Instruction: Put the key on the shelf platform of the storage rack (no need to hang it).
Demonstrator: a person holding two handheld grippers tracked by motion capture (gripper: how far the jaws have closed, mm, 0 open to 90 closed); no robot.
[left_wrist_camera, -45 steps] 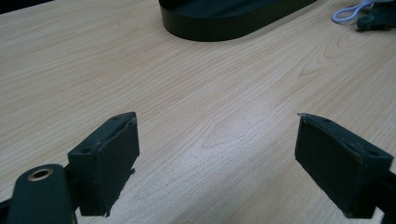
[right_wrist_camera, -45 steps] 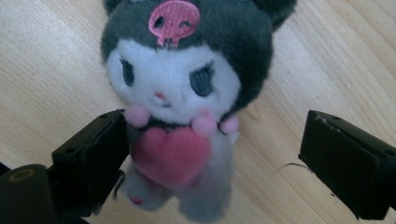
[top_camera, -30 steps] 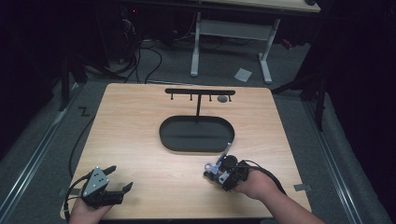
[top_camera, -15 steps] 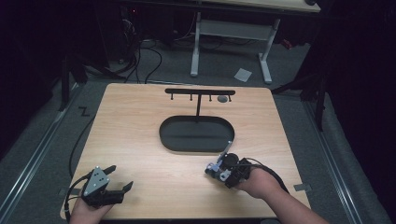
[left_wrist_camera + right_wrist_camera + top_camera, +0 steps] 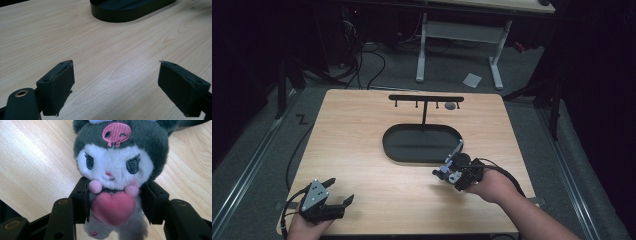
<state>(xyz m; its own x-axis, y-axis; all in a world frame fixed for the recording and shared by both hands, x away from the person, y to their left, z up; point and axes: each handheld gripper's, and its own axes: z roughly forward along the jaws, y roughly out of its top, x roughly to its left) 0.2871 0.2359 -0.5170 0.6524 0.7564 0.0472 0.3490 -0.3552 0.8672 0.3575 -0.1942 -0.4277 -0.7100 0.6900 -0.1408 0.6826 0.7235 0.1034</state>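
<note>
From the high view, the right gripper sits just in front of the black oval tray on the wooden worktop, while the left gripper rests near the front left corner. In the left gripper view, its jaws stand wide apart over bare wood. In the right gripper view, the jaws are clamped on the body of a plush toy, its dark-hooded head above them and a pink heart between them.
</note>
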